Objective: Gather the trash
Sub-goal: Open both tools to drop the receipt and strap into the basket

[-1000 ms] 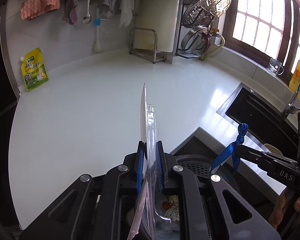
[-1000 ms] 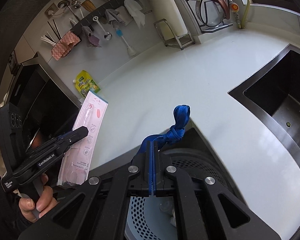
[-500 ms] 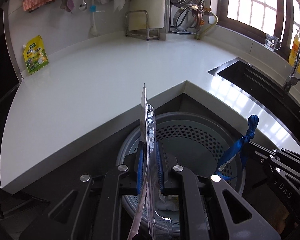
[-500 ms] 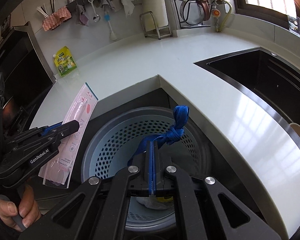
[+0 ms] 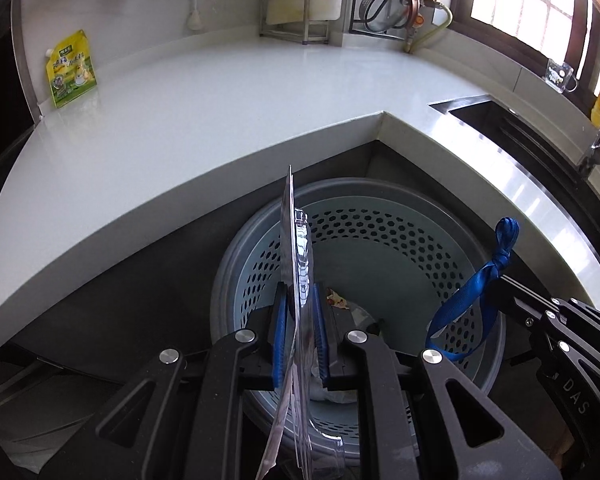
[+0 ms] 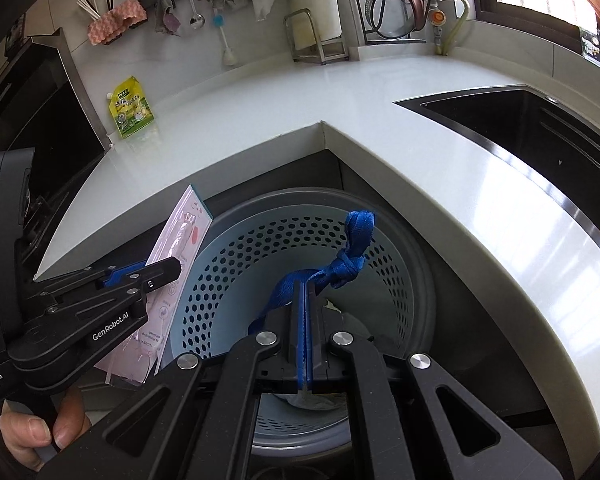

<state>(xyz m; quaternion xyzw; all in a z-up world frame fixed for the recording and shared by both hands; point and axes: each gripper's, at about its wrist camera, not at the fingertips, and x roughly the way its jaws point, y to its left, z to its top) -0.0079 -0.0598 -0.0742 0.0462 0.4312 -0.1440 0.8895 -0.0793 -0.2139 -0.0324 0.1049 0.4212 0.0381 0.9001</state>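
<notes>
A pale blue perforated bin (image 5: 380,232) stands on the floor under the counter's inner corner, with crumpled scraps (image 5: 340,300) at its bottom. My left gripper (image 5: 300,300) is shut on a clear blister pack with a pink card back (image 5: 296,248), held edge-on above the bin's left side. In the right wrist view the same pack (image 6: 180,240) hangs over the bin rim (image 6: 228,272) in the left gripper (image 6: 168,270). My right gripper (image 6: 305,288) is shut on a knotted blue ribbon (image 6: 352,248), which hangs above the bin's opening.
A white L-shaped counter (image 5: 180,120) wraps around the bin. A dark sink (image 6: 540,128) is set in at the right. A yellow-green pouch (image 5: 70,68) leans on the back wall. A person's hand (image 6: 32,436) grips the left handle.
Both grippers have come down from over the counter to just above the bin, which now fills the lower middle of both views. The pack and the ribbon stay gripped.
</notes>
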